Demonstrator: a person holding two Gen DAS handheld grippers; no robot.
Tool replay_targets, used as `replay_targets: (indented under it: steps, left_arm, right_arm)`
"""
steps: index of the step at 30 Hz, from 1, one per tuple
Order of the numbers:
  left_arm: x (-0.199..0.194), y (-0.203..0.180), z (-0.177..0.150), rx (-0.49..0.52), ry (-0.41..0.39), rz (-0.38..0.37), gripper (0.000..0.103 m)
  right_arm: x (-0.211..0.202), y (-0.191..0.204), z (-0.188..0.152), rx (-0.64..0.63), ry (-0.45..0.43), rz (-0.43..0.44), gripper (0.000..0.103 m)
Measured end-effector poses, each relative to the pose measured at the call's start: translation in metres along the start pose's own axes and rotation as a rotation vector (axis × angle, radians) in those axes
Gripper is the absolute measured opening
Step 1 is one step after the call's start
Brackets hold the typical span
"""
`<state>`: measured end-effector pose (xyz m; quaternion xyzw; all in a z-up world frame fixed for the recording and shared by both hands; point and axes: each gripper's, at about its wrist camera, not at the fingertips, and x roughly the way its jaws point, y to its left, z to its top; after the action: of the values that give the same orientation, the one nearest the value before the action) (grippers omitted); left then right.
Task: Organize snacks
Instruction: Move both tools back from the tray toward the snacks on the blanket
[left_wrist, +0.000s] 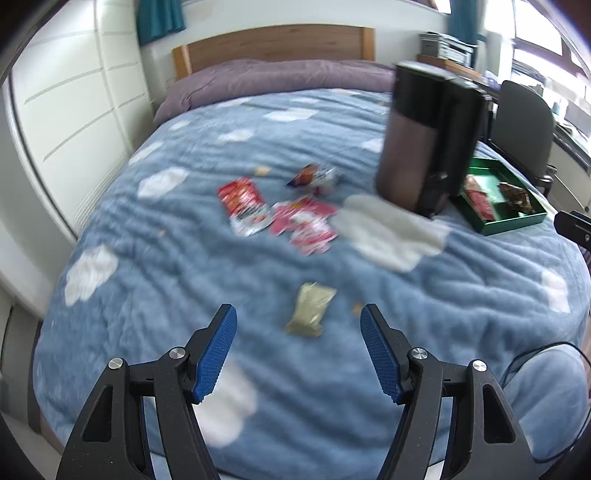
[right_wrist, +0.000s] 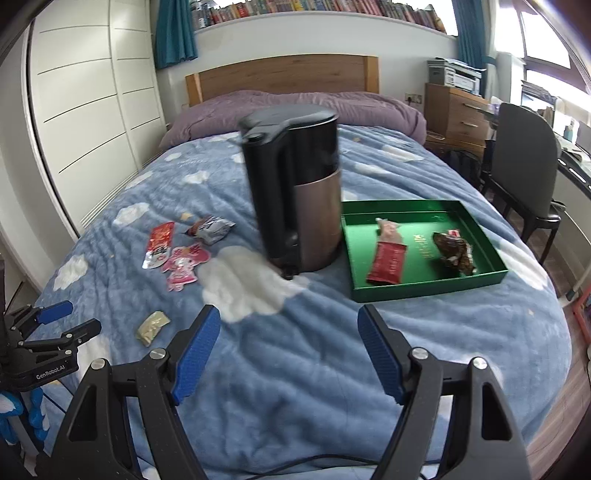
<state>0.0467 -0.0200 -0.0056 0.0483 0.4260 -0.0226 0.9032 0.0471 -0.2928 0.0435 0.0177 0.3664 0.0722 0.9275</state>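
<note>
Snacks (left_wrist: 280, 210) on bed, both grippers' jaws apart, empty

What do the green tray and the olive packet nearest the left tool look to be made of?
Green tray: probably stiff card with a satin finish; thin straight walls, crisp corners, gold print inside. It could be thin metal.
Olive packet: likely soft plastic film, dull; flat pillow shape with crimped ends. Blur hides any finer detail.

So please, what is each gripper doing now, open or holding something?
Left gripper: open, holding nothing, above the blue blanket.
Right gripper: open, holding nothing.
</note>
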Motion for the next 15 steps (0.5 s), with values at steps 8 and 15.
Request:
replay_targets:
  steps: [8,15]
  left_arm:
    - [0.018,0.042,-0.022,-0.072,0.044,0.004,0.064]
    - [0.034,0.04,-0.021,-0.044,0.071,-0.085,0.064]
  right_arm:
    - [0.023,0.047,0.003,-0.063,0.047,0.047,0.101]
    - [0.06,0.081,0.008,-0.121,0.111,0.107,0.101]
